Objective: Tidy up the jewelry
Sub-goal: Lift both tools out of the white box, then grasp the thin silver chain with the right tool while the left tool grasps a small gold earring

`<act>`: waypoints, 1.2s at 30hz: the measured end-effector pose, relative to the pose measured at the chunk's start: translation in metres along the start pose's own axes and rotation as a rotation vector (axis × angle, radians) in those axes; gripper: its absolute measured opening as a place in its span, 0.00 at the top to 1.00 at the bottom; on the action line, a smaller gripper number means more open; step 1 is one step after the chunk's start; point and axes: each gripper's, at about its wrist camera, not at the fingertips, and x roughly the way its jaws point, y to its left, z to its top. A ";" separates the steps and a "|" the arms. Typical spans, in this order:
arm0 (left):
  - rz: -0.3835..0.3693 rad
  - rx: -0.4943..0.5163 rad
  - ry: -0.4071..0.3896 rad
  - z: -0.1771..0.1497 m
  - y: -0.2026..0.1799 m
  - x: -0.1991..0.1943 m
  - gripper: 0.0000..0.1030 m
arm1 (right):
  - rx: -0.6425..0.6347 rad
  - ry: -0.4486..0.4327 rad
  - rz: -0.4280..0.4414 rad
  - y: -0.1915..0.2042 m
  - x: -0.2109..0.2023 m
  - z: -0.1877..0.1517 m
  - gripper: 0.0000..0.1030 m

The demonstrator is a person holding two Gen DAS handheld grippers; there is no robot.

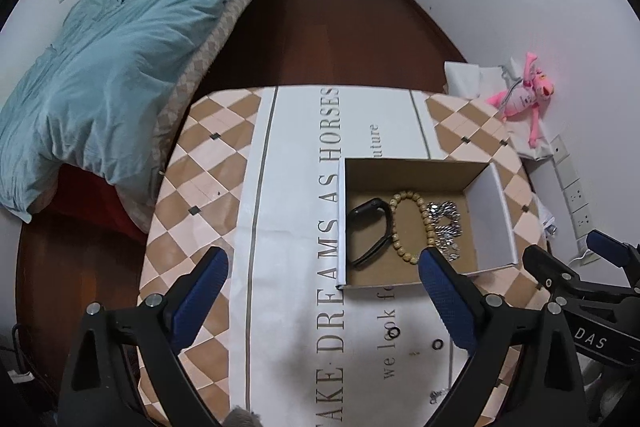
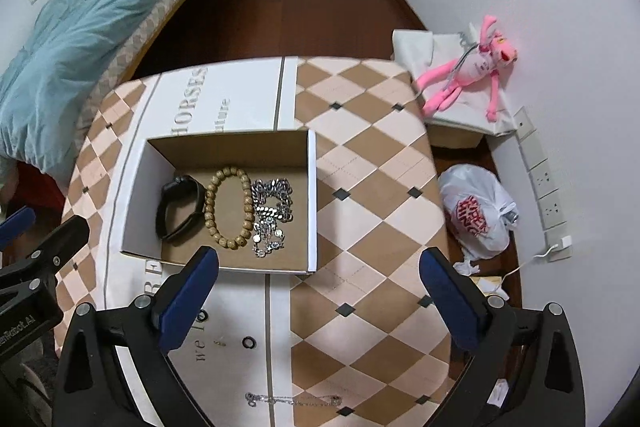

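Both claws hang with jaws wide apart and empty, left claw (image 1: pixel 322 285) and right claw (image 2: pixel 318 283). In the cardboard box (image 2: pixel 312 195) on the counter (image 2: pixel 372 163) lie a black wristband (image 2: pixel 180 207), a wooden bead bracelet (image 2: pixel 228 207) and silver chains (image 2: pixel 272 215). Two black rings (image 1: pixel 437 344) and a thin necklace (image 2: pixel 292 399) lie outside it.

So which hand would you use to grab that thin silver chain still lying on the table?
Probably the right. The silver chain lies between the open right gripper's fingers in its own view, outside the box. In the left gripper's view the chain barely shows at the edge.
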 end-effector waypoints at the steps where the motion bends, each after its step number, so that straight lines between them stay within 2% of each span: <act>1: -0.004 0.000 -0.008 -0.001 -0.001 -0.006 0.06 | 0.000 -0.011 -0.003 0.000 -0.006 -0.001 0.01; 15: -0.021 0.010 -0.116 -0.021 -0.003 -0.088 0.06 | 0.013 -0.174 0.005 0.001 -0.104 -0.026 0.01; 21: 0.005 -0.003 -0.124 -0.033 -0.004 -0.100 0.06 | 0.045 -0.179 0.047 -0.007 -0.120 -0.042 0.01; 23: 0.024 0.001 -0.120 -0.040 -0.005 -0.097 0.06 | 0.061 -0.161 0.052 -0.013 -0.116 -0.052 0.01; 26: 0.045 0.006 -0.100 -0.059 -0.005 -0.083 0.05 | 0.089 -0.090 0.050 -0.025 -0.094 -0.074 0.01; 32: 0.082 0.024 0.038 -0.104 -0.008 -0.029 0.05 | 0.178 0.073 0.058 -0.052 -0.022 -0.131 0.02; 36: 0.101 0.048 0.117 -0.129 -0.014 0.001 0.06 | 0.229 0.143 0.119 -0.064 0.021 -0.161 0.18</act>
